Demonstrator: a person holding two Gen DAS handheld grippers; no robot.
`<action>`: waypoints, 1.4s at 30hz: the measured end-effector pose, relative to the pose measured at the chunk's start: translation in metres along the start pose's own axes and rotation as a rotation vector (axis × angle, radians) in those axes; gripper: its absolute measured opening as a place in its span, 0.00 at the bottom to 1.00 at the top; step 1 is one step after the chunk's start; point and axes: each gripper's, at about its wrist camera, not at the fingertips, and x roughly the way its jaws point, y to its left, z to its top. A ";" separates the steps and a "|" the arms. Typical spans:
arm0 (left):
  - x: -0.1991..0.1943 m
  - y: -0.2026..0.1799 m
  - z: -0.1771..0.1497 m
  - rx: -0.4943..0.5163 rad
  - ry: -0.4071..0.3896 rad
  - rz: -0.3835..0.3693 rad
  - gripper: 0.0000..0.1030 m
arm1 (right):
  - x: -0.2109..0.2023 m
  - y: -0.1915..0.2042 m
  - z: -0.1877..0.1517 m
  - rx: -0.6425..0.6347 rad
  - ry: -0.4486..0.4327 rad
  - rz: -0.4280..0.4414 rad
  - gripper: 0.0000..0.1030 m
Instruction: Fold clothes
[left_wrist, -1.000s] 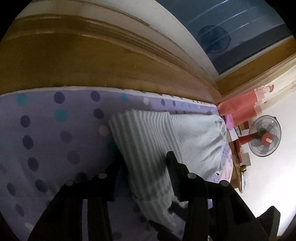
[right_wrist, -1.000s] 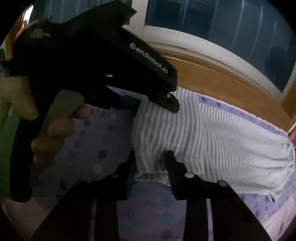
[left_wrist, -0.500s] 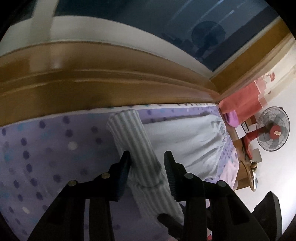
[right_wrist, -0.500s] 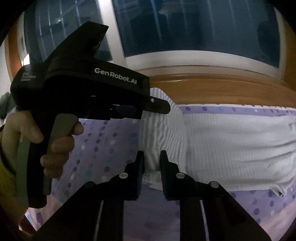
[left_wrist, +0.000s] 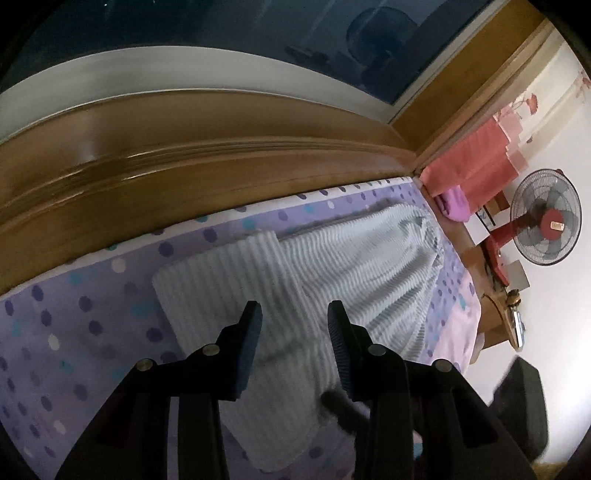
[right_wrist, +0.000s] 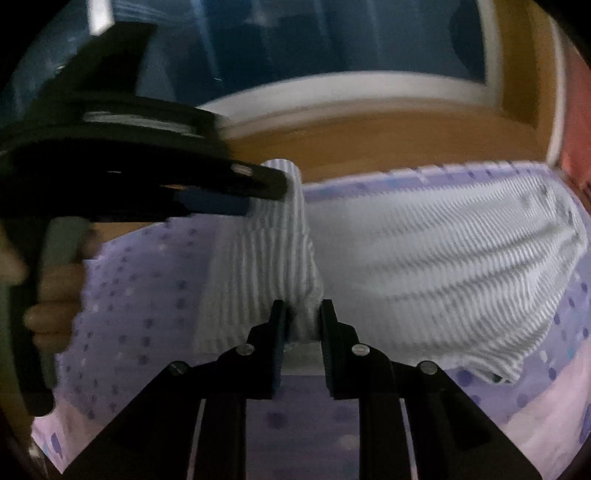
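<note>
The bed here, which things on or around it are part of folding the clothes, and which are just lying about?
Part of the job:
- striped garment, one end lifted off the spotted bedsheet
- right gripper, pinching the near corner
- left gripper, gripping the far corner

Just lying about:
- red standing fan
- pink curtain
- purple cloth at the bed's end
- wooden window ledge

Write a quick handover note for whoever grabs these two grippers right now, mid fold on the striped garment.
Right gripper: shut on the near corner of the striped garment.
Left gripper: clamps the far corner of the same end.
That end is lifted off the dotted bedsheet; the rest lies flat toward the fan side.
Done: both corners picked up.
Left: carry the end over the flat part, lay it down, release, smooth it.
</note>
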 end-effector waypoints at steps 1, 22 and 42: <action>0.000 0.000 0.001 0.010 0.001 0.007 0.36 | 0.001 -0.006 0.000 0.009 0.001 -0.014 0.17; 0.051 0.029 0.020 0.052 0.112 0.039 0.21 | 0.020 0.043 -0.008 -0.220 0.072 0.010 0.36; 0.051 0.030 0.018 0.059 0.089 0.040 0.21 | 0.023 0.037 -0.026 -0.185 0.049 0.004 0.43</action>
